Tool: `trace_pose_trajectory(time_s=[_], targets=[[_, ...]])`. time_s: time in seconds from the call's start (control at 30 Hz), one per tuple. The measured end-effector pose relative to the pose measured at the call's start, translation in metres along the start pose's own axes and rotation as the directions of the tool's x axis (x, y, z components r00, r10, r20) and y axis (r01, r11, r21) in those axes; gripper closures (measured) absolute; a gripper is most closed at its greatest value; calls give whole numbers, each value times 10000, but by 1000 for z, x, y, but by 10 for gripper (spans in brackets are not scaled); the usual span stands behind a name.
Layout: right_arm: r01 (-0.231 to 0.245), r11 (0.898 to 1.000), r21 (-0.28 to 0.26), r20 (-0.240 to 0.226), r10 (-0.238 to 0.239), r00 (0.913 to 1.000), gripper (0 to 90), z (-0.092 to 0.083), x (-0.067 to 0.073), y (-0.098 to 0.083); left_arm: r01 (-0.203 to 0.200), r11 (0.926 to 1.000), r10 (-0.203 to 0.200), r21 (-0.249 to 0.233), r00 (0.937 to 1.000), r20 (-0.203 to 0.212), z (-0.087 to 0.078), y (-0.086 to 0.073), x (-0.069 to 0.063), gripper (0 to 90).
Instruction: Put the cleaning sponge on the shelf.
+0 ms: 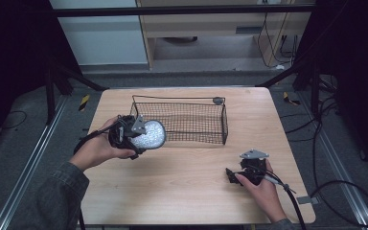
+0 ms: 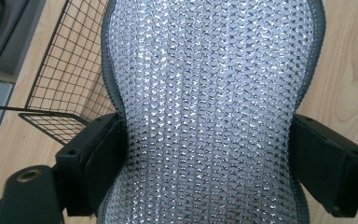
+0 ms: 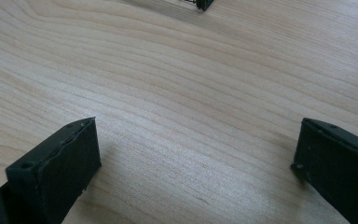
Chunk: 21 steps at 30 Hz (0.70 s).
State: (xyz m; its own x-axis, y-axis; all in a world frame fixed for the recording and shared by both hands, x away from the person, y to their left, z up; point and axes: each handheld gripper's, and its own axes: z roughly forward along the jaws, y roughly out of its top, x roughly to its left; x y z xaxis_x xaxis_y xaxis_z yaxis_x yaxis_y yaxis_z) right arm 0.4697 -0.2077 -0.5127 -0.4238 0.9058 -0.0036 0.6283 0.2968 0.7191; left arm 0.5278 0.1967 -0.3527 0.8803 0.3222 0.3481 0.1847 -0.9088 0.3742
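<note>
On the pale wooden tabletop (image 1: 187,182) a black wire basket (image 1: 191,122) stands a little toward twelve o'clock from the middle, its long side running from nine to three. The left tongs (image 1: 146,134), held in the person's left hand (image 1: 98,148) at about nine o'clock from the centre, are clamped on a silvery mesh pad (image 1: 154,135) with a grey bound edge; the pad sits just at the basket's near left corner, and whether it touches the wire cannot be told from above. In the left gripper view the pad (image 2: 209,107) runs up between the two black jaws, which press into its waist on either side so that it narrows there, with the basket's wire wall (image 2: 70,79) beside it toward ten o'clock. The right tongs (image 1: 231,176), in the right hand (image 1: 261,187), lie low on the tabletop at about four o'clock, well apart from the basket. In the right gripper view the jaws stand wide apart over bare wood (image 3: 200,102), nothing between them.
</note>
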Motion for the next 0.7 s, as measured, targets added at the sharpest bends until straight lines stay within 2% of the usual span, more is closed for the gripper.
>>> trace_pose_trajectory(time_s=[0.07,0.2,0.3,0.57,0.7], targets=[[24,10000,-4,2,-24,10000,6,0,0,0,-88,10000,88,-22,9999,48,-1,2,2,137],[30,10000,-5,12,-30,10000,5,0,0,0,-278,9988,274,-410,9996,-105,-11,8,4,136],[39,10000,3,22,-39,10000,5,0,0,0,-359,9987,352,-358,9992,-191,-15,12,7,136],[27,10000,-18,21,-27,10000,6,0,0,0,-432,9986,423,-299,9987,-294,-8,20,20,136],[32,10000,-1,12,-32,10000,5,0,0,0,-428,9986,416,-324,9984,-372,-10,25,28,135]])
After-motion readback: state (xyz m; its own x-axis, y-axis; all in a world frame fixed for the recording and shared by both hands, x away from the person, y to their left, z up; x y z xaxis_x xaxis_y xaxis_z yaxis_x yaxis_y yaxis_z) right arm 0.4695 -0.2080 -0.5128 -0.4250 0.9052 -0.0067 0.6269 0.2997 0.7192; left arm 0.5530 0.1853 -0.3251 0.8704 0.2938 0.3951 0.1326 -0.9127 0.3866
